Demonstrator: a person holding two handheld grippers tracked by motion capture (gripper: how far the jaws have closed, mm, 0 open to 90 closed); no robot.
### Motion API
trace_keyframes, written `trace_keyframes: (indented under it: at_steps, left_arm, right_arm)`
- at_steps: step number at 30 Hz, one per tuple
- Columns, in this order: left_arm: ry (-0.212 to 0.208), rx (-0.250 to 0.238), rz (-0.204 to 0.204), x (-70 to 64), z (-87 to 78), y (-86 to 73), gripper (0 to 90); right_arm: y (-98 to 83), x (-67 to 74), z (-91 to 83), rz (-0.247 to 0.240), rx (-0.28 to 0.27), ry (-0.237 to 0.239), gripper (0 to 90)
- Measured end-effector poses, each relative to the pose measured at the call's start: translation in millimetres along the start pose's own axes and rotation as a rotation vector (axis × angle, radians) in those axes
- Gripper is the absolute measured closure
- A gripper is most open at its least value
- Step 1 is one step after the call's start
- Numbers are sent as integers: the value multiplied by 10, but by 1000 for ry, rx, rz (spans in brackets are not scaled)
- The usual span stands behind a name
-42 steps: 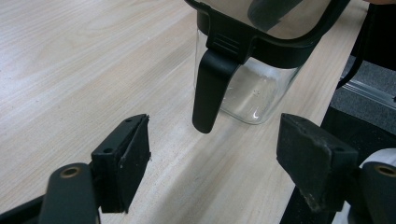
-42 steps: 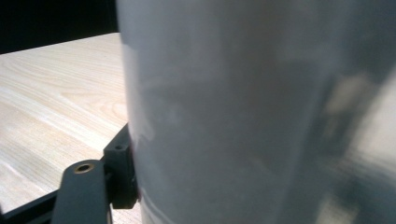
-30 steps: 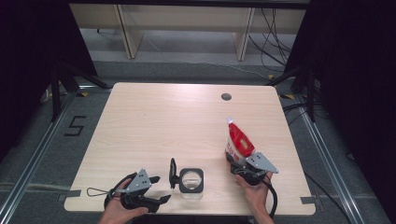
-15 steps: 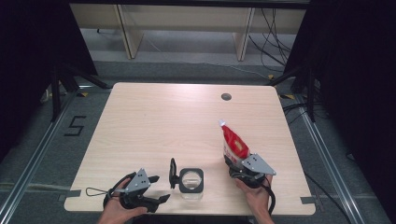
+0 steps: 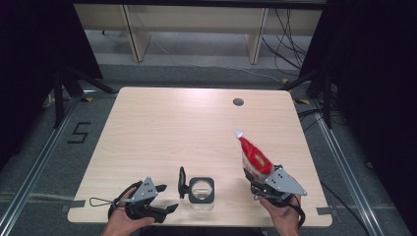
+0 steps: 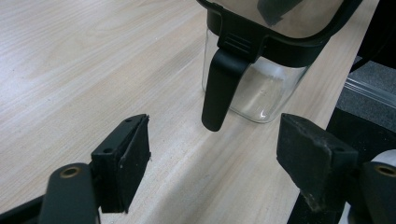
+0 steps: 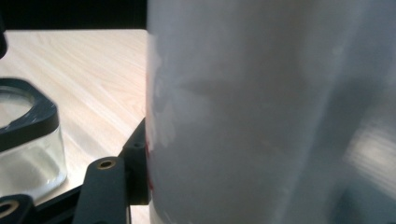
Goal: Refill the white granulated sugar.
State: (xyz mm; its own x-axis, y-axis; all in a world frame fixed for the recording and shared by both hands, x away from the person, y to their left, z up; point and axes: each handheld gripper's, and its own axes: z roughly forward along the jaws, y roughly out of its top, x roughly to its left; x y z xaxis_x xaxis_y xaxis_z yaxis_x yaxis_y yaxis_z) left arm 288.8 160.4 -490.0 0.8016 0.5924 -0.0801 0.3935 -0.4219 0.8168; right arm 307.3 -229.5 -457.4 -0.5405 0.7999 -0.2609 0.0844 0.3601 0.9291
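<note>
Gripping the red pouch [image 5: 253, 157] at the table's five o'clock, our right gripper [image 5: 256, 178] tilts it toward eleven; we could spill short of the glass jar [image 5: 201, 191]. Beside that jar [image 6: 254, 60], our left gripper [image 6: 219, 163] gapes empty. Close up, the pouch [image 7: 261, 116] could slip.

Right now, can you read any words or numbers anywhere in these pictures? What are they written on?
"5" – a dark number on the grey floor left of the table.
The red and white pouch in the right gripper has printing on it, but it is too small and blurred to read.
The glass jar with the black rim has no writing that I can see.
</note>
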Motion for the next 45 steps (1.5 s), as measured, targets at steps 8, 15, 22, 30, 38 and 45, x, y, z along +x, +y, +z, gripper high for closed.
trace_keyframes:
  at_steps: [8,15,22,30,38,45]
  left_arm:
    - [-8,-11,20,19,6,0,249]
    - [9,-7,-4,38,-6,-8,249]
    - [8,-2,-16,51,-3,-12,249]
    - [11,-5,-17,47,2,-16,249]
    - [8,-10,-9,61,6,-21,250]
    - [9,3,-2,46,10,-18,249]
  right_arm:
    - [71,145,-191,-200,51,-16,403]
    - [115,264,-303,-341,73,-34,404]
    - [119,325,-388,-471,103,-78,404]
    - [102,458,-447,-640,142,-106,405]
    - [82,599,-450,-799,166,-129,407]
    - [81,617,-422,-981,162,-150,408]
